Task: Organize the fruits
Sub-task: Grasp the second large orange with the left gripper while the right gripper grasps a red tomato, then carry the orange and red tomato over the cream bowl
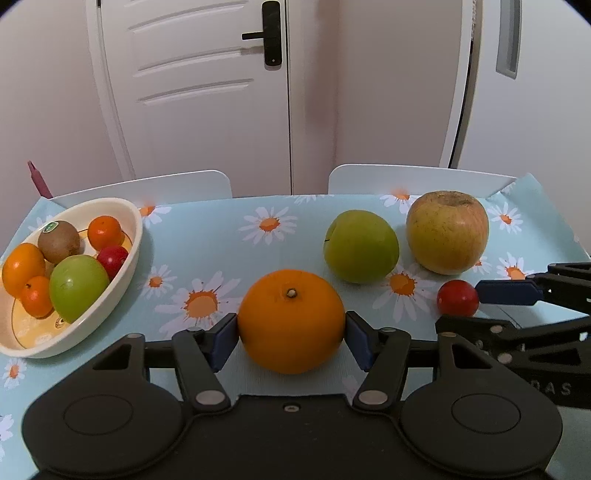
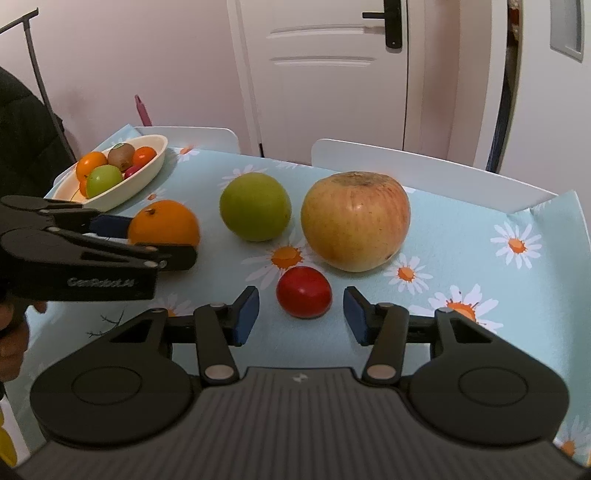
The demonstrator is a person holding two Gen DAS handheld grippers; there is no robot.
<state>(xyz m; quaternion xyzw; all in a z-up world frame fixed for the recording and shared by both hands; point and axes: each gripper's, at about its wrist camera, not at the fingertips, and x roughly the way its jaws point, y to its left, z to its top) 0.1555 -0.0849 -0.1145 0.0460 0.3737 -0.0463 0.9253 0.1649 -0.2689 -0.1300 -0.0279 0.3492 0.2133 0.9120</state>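
Orange point(image 1: 291, 320) touching both fingers point(image 1: 225, 338)

A white panelled door point(image 1: 207, 85) fills the upper middle of the left wrist view, with a black lever handle and lock plate point(image 1: 271, 33) near its right edge. Pale pink wall point(image 1: 44, 92) lies to its left. At the upper right stands a second white door with a grey recessed pull point(image 1: 509, 40). Two white chair backs point(image 1: 166, 186) rise behind the far table edge. A light blue daisy-print tablecloth point(image 1: 221, 243) covers the table. A pink stick-like object point(image 1: 38, 179), unclear what, stands at the left. In the right wrist view a thin black metal stand point(image 2: 35, 66) leans at upper left.
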